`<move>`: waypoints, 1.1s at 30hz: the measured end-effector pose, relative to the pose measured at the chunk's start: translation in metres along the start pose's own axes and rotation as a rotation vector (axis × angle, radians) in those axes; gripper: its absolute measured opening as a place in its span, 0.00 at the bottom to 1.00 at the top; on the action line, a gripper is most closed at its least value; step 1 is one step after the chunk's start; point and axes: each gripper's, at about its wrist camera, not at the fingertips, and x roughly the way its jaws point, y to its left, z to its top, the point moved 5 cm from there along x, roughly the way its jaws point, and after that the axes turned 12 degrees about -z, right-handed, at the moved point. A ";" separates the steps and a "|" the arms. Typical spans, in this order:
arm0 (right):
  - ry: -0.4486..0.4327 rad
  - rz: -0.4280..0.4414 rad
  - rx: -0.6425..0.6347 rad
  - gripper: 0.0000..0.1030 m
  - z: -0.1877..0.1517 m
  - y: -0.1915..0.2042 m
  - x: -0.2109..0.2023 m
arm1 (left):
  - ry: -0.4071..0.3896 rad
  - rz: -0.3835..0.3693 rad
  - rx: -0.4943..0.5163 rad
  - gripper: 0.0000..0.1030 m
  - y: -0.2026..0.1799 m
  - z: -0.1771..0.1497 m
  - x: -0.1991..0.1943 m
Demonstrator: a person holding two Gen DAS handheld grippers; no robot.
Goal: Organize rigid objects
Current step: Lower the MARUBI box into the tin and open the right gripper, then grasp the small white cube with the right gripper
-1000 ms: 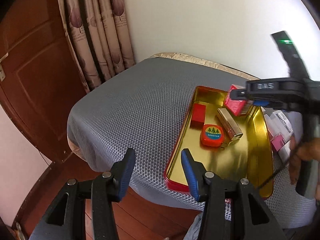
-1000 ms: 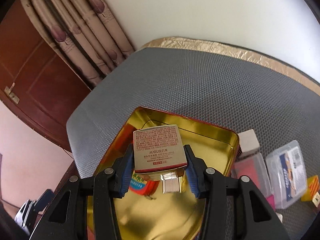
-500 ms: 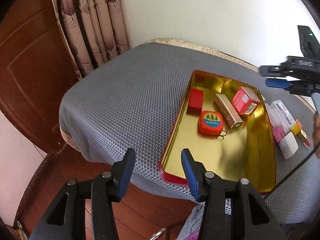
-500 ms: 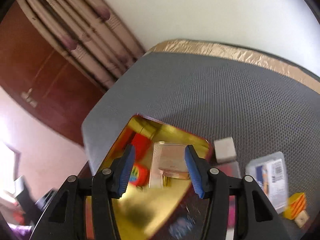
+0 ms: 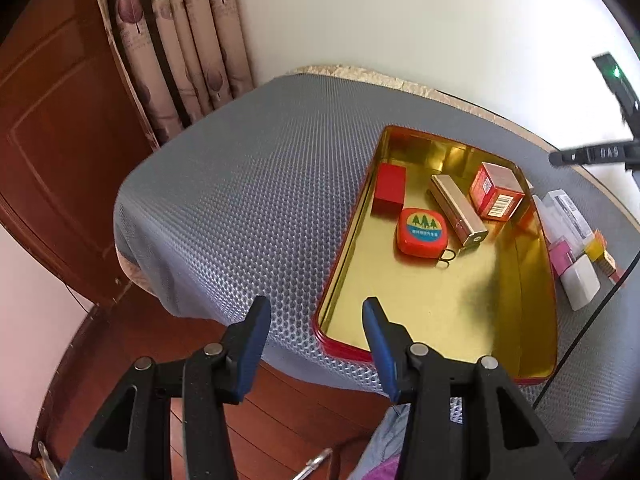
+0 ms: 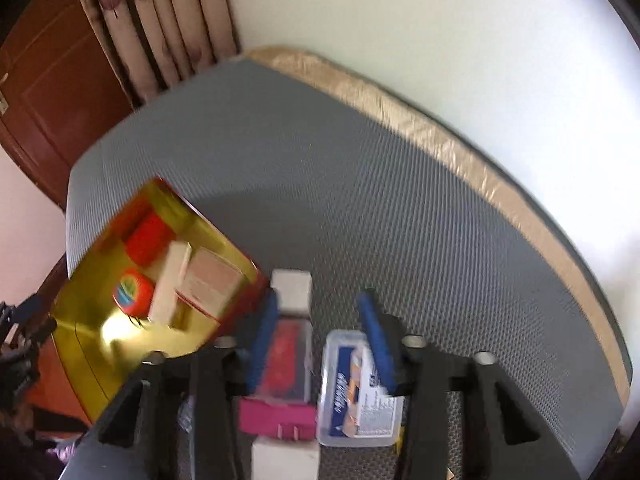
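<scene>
The gold tray (image 5: pixel 440 300) lies on the grey tabletop (image 5: pixel 248 200), long axis running away from me. It holds the red carton (image 5: pixel 496 196), gold bar (image 5: pixel 458 210) and tape measure (image 5: pixel 422 232). My left tool (image 5: pixel 316 320) hangs wide and empty. The right tool (image 6: pixel 316 320) is closing, gripping nothing, over the clear case (image 6: pixel 356 392); I should straddle its short sides squarely.

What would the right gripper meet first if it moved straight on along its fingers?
Probably the clear plastic cases: the right gripper, its jaws closing on nothing, points down between a red-filled case and a blue-labelled case. Depth is unclear.
</scene>
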 end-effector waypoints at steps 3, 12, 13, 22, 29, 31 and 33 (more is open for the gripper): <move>0.020 -0.014 -0.062 0.31 -0.002 0.004 0.009 | -0.001 0.013 0.008 0.47 -0.001 0.000 0.002; 0.098 0.015 -0.148 0.32 -0.002 0.023 0.036 | 0.030 0.017 0.017 0.47 -0.003 -0.004 0.009; 0.103 0.025 -0.145 0.32 -0.001 0.025 0.038 | 0.034 0.015 0.013 0.47 -0.001 -0.004 0.010; 0.152 0.035 -0.118 0.41 0.009 0.026 0.060 | 0.060 -0.004 0.011 0.47 0.000 -0.004 0.015; 0.183 0.029 -0.154 0.52 0.008 0.028 0.067 | 0.064 -0.008 0.002 0.48 -0.001 -0.006 0.017; 0.193 0.020 -0.162 0.52 0.006 0.032 0.072 | 0.064 -0.003 0.004 0.48 -0.002 -0.006 0.017; 0.191 0.004 -0.172 0.52 0.008 0.036 0.079 | 0.064 -0.002 0.007 0.48 -0.004 -0.007 0.017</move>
